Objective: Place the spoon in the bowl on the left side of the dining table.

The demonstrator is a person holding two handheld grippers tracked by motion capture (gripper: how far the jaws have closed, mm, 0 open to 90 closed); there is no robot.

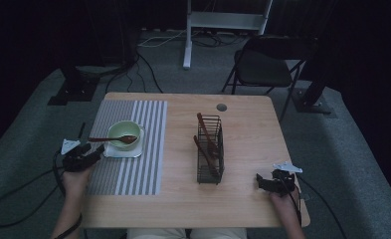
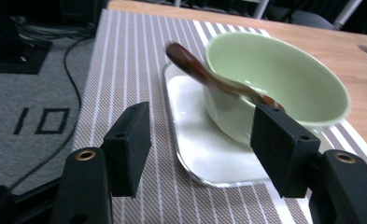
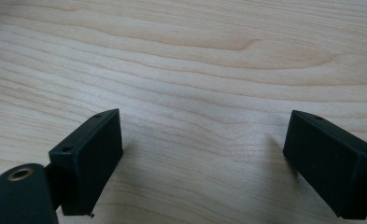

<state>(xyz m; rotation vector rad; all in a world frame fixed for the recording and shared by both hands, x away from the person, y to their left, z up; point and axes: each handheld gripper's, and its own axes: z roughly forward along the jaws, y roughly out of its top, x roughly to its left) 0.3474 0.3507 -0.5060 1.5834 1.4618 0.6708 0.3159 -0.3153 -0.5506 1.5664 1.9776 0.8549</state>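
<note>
High view: your left gripper point(image 1: 99, 153) sits left of centre, jaws apart, just short of the spoon point(image 1: 114, 139). That spoon lies across the green bowl point(image 1: 125, 134), long axis running left to right, handle end pointing left toward your gripper. Your right gripper point(image 1: 259, 180) rests at lower right on the table point(image 1: 247, 199), spread.

Left gripper view: jaws spread with nothing between them; the spoon's handle point(image 2: 190, 65) slants from the bowl toward upper left.

Right gripper view: jaws wide apart over bare wood.
</note>
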